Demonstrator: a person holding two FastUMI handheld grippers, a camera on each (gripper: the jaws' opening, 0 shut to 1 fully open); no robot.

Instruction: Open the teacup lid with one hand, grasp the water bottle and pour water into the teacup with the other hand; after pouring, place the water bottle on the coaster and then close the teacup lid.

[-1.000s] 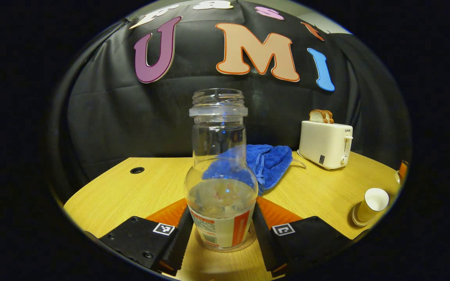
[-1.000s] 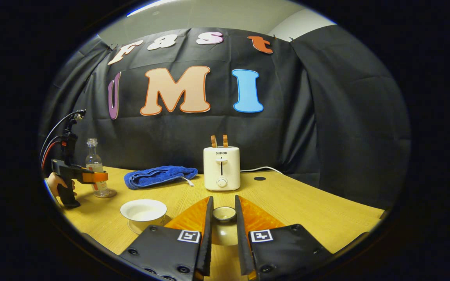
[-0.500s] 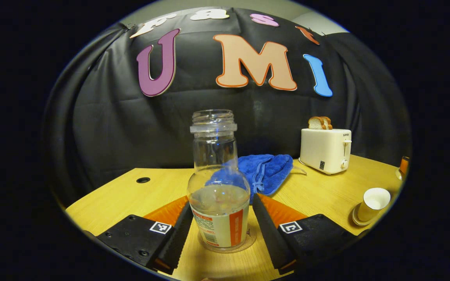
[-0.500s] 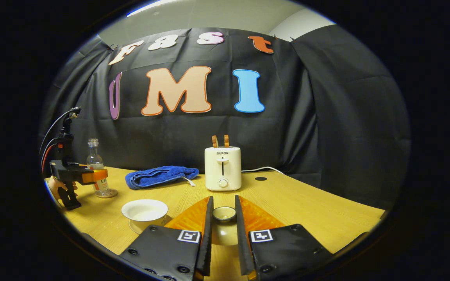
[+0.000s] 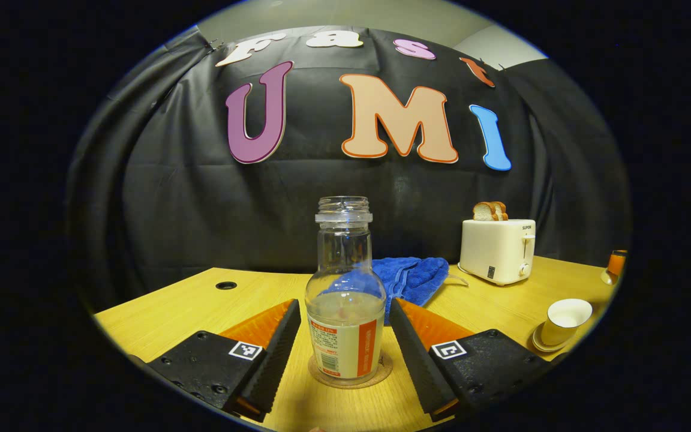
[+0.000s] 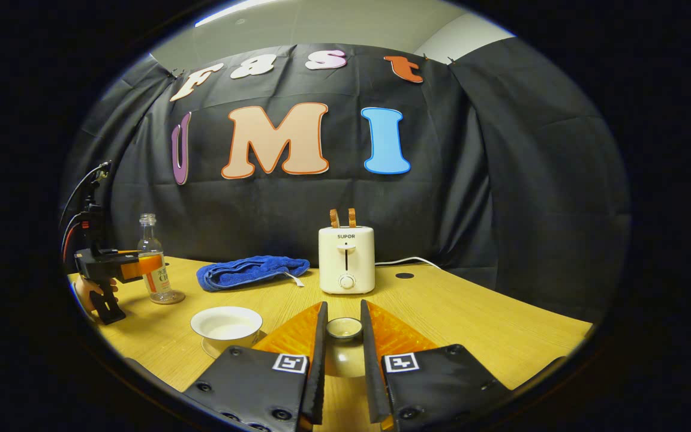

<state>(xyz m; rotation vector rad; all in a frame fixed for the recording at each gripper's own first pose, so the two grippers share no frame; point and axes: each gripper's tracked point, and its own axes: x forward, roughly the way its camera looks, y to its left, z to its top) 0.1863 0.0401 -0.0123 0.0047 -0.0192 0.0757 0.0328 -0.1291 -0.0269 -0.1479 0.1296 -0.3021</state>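
Left gripper view had the left gripper (image 5: 344, 348) spread wide, clear of the water bottle (image 5: 344, 312) standing on the coaster (image 5: 381, 375) at lower centre. Right gripper (image 6: 342, 354) pinched the teacup lid (image 6: 344, 329); the teacup (image 6: 226, 323) sat lower left.

Cloth-walled recording booth (image 6: 297, 210), wooden table (image 6: 471, 318)

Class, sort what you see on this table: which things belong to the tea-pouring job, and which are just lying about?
Part of the job:
water bottle
coaster under the bottle
teacup on its saucer
lid, held by the right gripper
left gripper, open around the bottle

Just lying about:
toaster with bread
blue towel
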